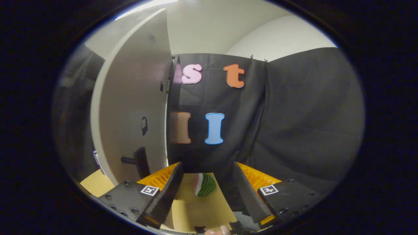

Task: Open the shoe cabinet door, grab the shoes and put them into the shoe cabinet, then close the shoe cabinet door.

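- Gripper: the two fingers stand wide apart, nothing gripped between them; neither finger touches any object
- Watermelon-slice toy: green striped rind with a pink face, lying on the tan table surface in the gap between the fingers, clear of both
- Shoe cabinet door: pale panel, swung open, seen at an angle ahead and to the left of the left finger; its edge stands against the black cloth wall
- Door handle: dark knob on a short stem low on the door, just beyond the left finger, not touched
- Small dark fitting on the door face above the handle; kind cannot be told
- Shoes: position cannot be told from this view
- Cabinet interior: hidden behind the open door
- Fingertips of a person's hand show at the near edge of the table, below the gripper
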### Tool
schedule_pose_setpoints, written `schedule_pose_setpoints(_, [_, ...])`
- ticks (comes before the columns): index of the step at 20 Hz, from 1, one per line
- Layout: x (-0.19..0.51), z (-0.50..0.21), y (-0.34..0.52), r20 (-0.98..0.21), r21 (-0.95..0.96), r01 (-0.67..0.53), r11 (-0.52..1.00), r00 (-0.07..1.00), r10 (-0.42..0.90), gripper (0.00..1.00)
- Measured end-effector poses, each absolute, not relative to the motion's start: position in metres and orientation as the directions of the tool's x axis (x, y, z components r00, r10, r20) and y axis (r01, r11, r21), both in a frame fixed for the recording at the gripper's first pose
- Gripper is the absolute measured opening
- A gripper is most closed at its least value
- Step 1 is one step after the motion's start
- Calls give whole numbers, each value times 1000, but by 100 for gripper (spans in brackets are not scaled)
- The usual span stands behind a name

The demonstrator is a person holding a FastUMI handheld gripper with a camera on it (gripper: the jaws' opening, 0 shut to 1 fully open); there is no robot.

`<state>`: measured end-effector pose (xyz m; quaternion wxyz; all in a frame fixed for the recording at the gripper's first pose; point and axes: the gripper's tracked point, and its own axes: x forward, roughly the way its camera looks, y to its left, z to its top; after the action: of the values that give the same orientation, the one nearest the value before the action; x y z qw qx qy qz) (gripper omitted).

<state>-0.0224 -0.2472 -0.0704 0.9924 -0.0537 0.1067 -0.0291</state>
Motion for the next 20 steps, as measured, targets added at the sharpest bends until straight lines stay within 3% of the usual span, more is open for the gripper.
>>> schedule_pose_setpoints(7, [30, -95, -239, -243, -60, -24, 998, 970, 9, 94])
schedule_pose_setpoints(20, [24, -99, -160, -233, -45, -113, 993, 967, 100, 91])
